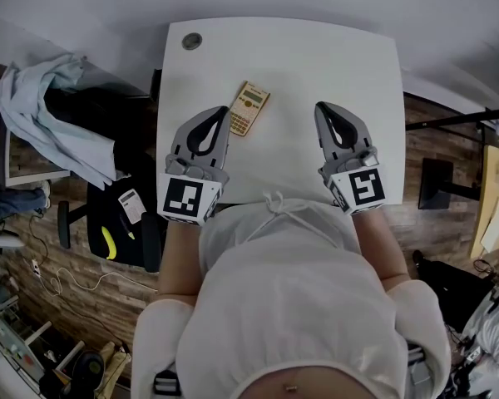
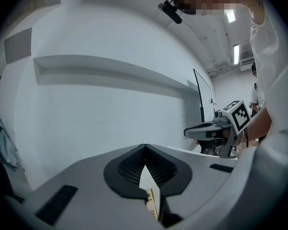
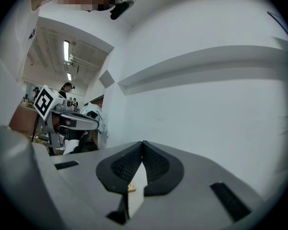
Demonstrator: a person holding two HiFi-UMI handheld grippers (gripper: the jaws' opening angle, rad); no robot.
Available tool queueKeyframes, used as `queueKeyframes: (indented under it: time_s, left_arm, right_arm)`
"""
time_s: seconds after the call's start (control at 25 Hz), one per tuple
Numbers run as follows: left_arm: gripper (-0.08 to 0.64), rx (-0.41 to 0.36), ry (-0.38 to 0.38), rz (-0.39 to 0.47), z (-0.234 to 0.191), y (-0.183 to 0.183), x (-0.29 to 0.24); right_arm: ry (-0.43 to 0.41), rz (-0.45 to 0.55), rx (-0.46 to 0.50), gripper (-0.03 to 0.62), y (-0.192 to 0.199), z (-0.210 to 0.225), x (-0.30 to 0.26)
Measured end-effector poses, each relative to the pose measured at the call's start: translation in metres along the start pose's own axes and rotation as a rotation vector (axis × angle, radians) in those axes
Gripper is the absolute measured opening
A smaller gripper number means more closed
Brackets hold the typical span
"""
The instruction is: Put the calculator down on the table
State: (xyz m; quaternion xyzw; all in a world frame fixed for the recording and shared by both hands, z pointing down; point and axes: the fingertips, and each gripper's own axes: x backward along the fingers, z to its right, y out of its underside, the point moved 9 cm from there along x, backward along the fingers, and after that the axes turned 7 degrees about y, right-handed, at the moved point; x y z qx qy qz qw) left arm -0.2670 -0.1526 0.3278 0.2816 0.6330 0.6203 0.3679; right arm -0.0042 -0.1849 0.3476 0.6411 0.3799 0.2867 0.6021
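A tan calculator lies flat on the white table, angled, just right of my left gripper's tip. My left gripper hovers over the table's near left part with its jaws together and nothing between them. In the left gripper view, a sliver of the calculator shows through the gap below the shut left gripper. My right gripper is shut and empty at the near right, a hand's width from the calculator. The right gripper view shows the right gripper closed, with a tan corner of the calculator beyond it.
A round cable grommet sits at the table's far left corner. A light blue shirt hangs over furniture to the left, above a black chair. A wall stands behind the table. Another desk is at the right edge.
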Motion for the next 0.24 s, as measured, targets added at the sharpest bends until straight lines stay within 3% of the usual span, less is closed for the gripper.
queueKeyframes:
  time_s: [0.24]
  left_arm:
    - [0.017,0.011,0.003,-0.003,-0.004,0.003,-0.0096]
  right_arm:
    - [0.002,-0.012,-0.004,0.001,0.0032,0.0032,-0.0081]
